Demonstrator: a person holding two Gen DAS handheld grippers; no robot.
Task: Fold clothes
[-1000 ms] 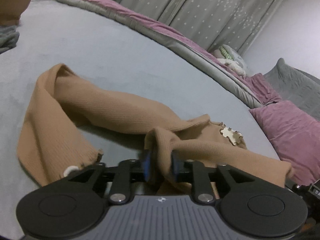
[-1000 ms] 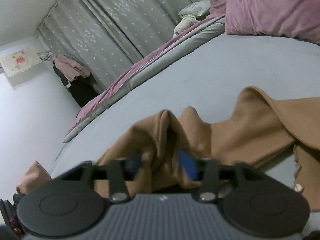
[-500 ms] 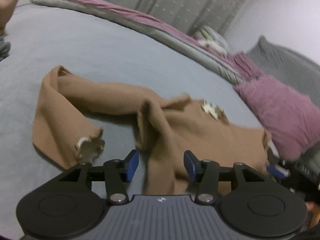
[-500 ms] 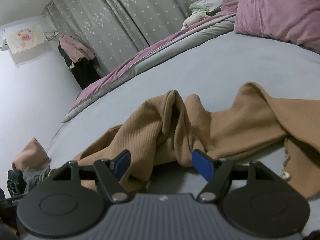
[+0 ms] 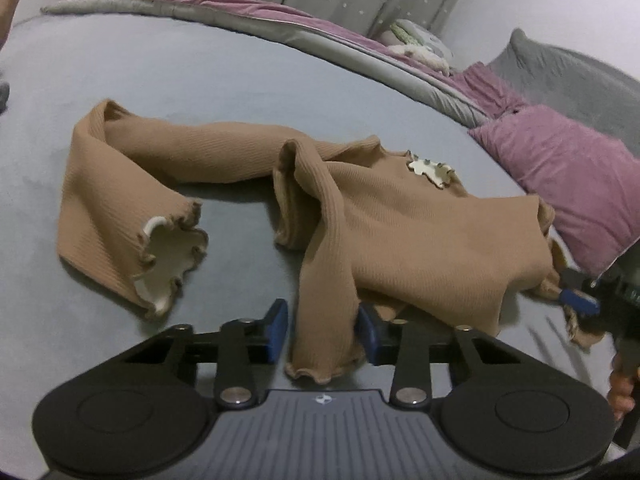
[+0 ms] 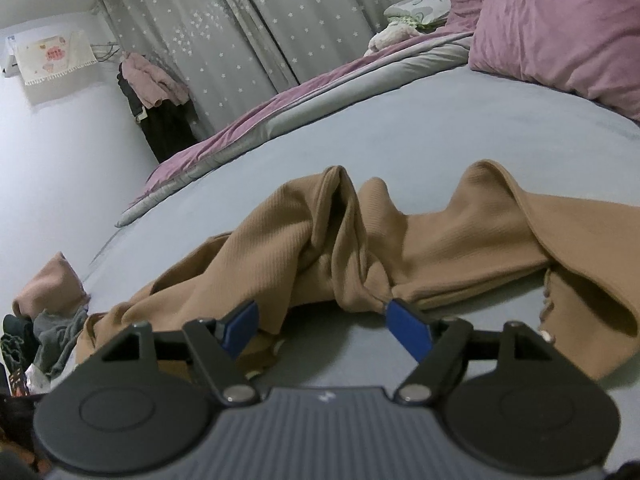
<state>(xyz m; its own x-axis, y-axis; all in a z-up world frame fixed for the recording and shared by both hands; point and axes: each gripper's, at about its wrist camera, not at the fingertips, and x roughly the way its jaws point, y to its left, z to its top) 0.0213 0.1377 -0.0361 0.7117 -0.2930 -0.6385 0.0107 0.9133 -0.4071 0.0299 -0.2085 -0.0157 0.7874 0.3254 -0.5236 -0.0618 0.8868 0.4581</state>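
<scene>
A tan ribbed long-sleeve top (image 5: 420,236) lies crumpled on the grey-blue bed (image 5: 200,72), with a cream flower patch (image 5: 432,170) near its neck. One sleeve bends left and ends in a frilled cuff (image 5: 168,256). My left gripper (image 5: 322,330) is open, and a frilled strip of the top lies loose between its blue pads. In the right wrist view the same top (image 6: 360,248) is bunched into a ridge in front of my right gripper (image 6: 326,330), which is open wide and holds nothing. The right gripper also shows at the top's far right edge (image 5: 580,300).
A pink pillow (image 5: 568,184) and a grey one (image 5: 568,76) lie at the bed's right end. A rolled pink-grey quilt (image 5: 280,28) runs along the far side under star-print curtains (image 6: 280,28). A heap of clothes (image 6: 44,320) sits at the left bed edge.
Both grippers have opened and let go of the top, then drawn back. The fabric has dropped onto the bed, leaving a raised fold where each had pinched it.
</scene>
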